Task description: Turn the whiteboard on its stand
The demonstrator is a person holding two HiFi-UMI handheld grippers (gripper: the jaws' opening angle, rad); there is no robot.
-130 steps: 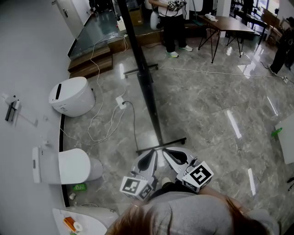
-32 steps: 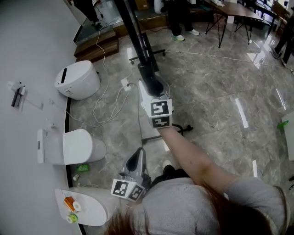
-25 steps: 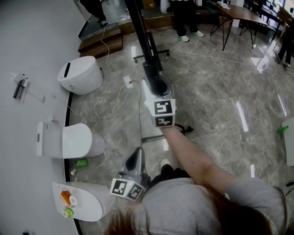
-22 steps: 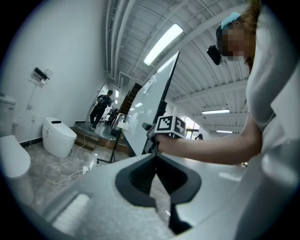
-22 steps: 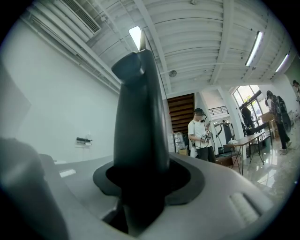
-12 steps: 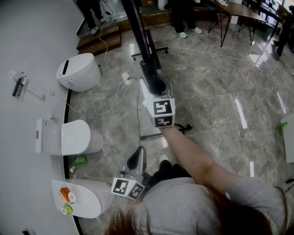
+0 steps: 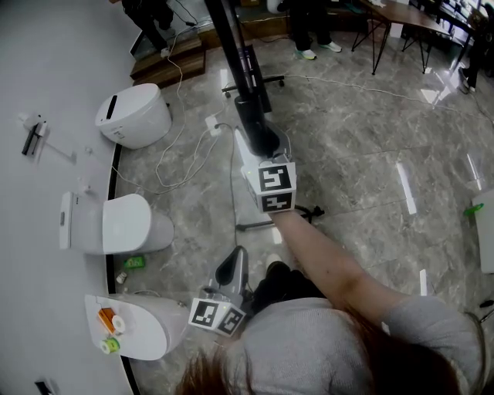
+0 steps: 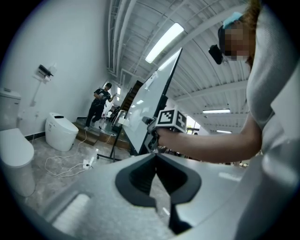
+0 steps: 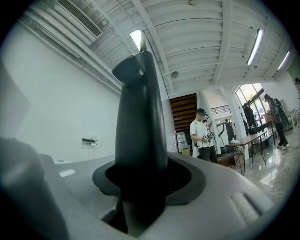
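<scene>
Seen from above in the head view, the whiteboard (image 7: 239,62) is edge-on, a dark frame running from the top down to its rounded lower corner. My right gripper (image 7: 259,145) reaches forward at arm's length and is shut on that corner. In the right gripper view the dark frame (image 9: 140,117) rises between the jaws of my right gripper (image 9: 140,176). My left gripper (image 7: 235,267) stays low by my body, shut and empty. The left gripper view shows the left gripper (image 8: 154,157), with the board (image 8: 150,101) standing beyond it.
The stand's feet (image 7: 252,226) lie on the marble floor under my right arm. Two toilets (image 7: 131,116) (image 7: 116,224) and a white fixture (image 7: 143,339) line the left wall. A cable with a power strip (image 7: 212,123) crosses the floor. A table (image 7: 401,15) and people stand far back.
Five seconds ago both grippers were by my body and the board stood free; now the right one grips its lower corner. Over the last second the board's edge and both grippers shifted only slightly.
</scene>
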